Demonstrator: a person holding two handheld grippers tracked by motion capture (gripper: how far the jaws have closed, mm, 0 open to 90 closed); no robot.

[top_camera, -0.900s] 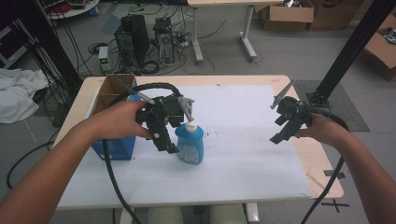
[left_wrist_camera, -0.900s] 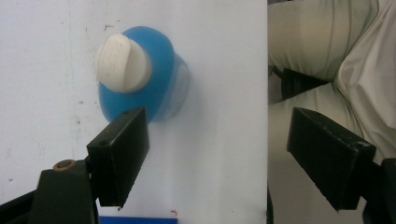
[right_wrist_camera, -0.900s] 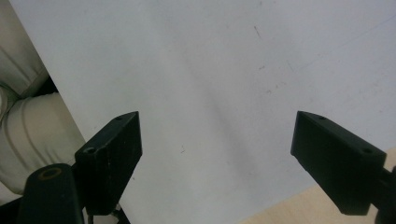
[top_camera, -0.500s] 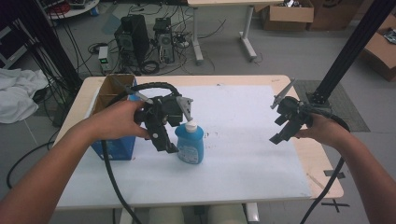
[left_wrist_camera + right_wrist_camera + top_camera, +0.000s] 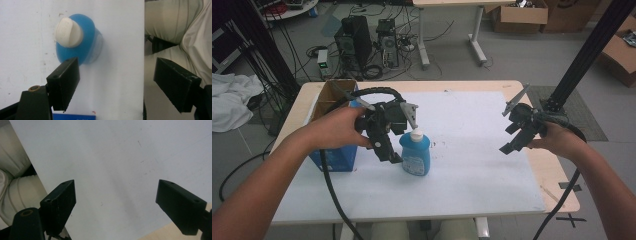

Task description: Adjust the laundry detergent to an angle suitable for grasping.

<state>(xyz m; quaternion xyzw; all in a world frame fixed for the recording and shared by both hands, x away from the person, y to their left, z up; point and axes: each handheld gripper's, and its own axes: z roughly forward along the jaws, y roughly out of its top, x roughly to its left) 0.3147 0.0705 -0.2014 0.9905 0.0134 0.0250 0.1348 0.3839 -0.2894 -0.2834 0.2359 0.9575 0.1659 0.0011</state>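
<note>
Left claw (image 5: 115, 82) of mine is spread wide, holding nothing. Blue bottle (image 5: 77, 40) stands upright just beyond its left jaw, outside the gap.

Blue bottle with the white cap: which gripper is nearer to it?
Left. The left gripper hangs open right beside the blue bottle, not gripping it. The right gripper is open far across the white mat.
</note>
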